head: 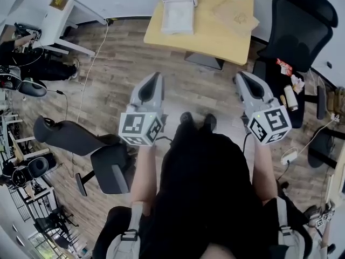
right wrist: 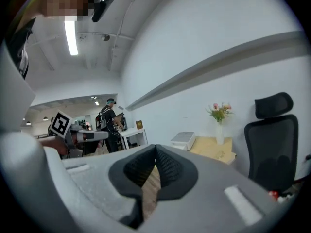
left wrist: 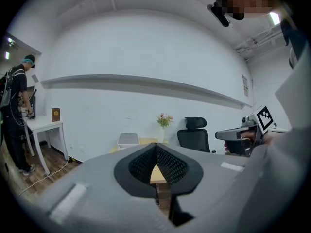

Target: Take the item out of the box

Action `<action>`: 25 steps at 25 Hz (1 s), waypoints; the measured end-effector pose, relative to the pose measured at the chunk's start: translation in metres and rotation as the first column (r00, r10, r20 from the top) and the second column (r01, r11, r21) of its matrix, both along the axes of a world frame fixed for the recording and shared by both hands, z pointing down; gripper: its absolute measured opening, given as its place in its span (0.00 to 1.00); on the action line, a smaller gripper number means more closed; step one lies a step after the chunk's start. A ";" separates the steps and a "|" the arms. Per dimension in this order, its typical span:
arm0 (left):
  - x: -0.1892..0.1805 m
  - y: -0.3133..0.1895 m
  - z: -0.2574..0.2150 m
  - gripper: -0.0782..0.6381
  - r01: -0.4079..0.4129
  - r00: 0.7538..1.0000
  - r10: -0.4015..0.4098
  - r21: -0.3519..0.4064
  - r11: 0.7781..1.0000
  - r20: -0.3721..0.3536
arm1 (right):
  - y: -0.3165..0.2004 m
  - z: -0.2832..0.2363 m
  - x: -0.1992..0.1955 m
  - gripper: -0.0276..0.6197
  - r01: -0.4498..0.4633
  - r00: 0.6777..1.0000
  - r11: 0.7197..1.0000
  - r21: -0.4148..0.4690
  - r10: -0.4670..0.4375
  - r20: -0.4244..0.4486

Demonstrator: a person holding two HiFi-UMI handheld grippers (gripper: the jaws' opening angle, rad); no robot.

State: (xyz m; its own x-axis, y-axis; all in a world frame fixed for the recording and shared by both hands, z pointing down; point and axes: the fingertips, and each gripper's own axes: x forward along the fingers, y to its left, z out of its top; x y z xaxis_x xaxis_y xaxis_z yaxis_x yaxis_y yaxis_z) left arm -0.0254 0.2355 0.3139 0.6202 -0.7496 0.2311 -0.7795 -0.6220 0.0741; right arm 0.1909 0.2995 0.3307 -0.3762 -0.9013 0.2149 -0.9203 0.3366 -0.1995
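Note:
A flat white-and-grey box [head: 178, 7] lies on the pale yellow table [head: 205, 34] ahead of me, beside a brown cardboard piece [head: 235, 13]. Both grippers hang in the air well short of the table. My left gripper [head: 156, 75] is shut with nothing between its pads, and so is my right gripper [head: 241, 74]. In the left gripper view the closed tips [left wrist: 155, 144] point toward the box [left wrist: 128, 139]. From the right gripper view the shut tips [right wrist: 155, 147] sit left of the box [right wrist: 183, 140]. The inside of the box is hidden.
A black office chair [head: 299, 26] stands right of the table, and a vase of flowers [left wrist: 164, 123] stands on it. Another black chair [head: 81, 139] lies low at my left. A white desk [head: 64, 15] and floor cables are far left; a person [right wrist: 109, 120] stands there.

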 end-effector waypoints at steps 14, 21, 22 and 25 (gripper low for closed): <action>-0.021 -0.009 0.024 0.12 0.022 1.000 -0.022 -0.041 0.999 0.019 | -0.009 0.035 -0.010 0.05 0.002 0.997 0.994 -0.112 0.006 0.073; -0.033 -0.044 0.027 0.12 0.016 1.000 -0.016 -0.039 0.999 -0.001 | -0.040 0.034 -0.023 0.05 -0.006 0.999 0.994 -0.105 0.012 0.053; -0.035 -0.050 0.027 0.12 0.016 1.000 -0.016 -0.040 0.999 -0.005 | -0.046 0.034 -0.025 0.05 -0.009 0.999 0.994 -0.105 0.014 0.048; -0.044 -0.073 0.030 0.12 0.016 1.000 -0.017 -0.051 0.999 -0.012 | -0.067 0.032 -0.030 0.05 -0.021 0.999 0.994 -0.110 0.026 0.045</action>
State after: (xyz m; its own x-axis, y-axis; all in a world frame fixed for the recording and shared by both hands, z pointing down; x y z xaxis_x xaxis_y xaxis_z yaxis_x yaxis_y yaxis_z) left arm -0.0692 0.1621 0.3439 0.6108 -0.7473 0.2617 -0.7885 -0.6041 0.1151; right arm 0.1604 0.2322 0.3631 -0.3668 -0.8821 0.2955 -0.9168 0.2887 -0.2760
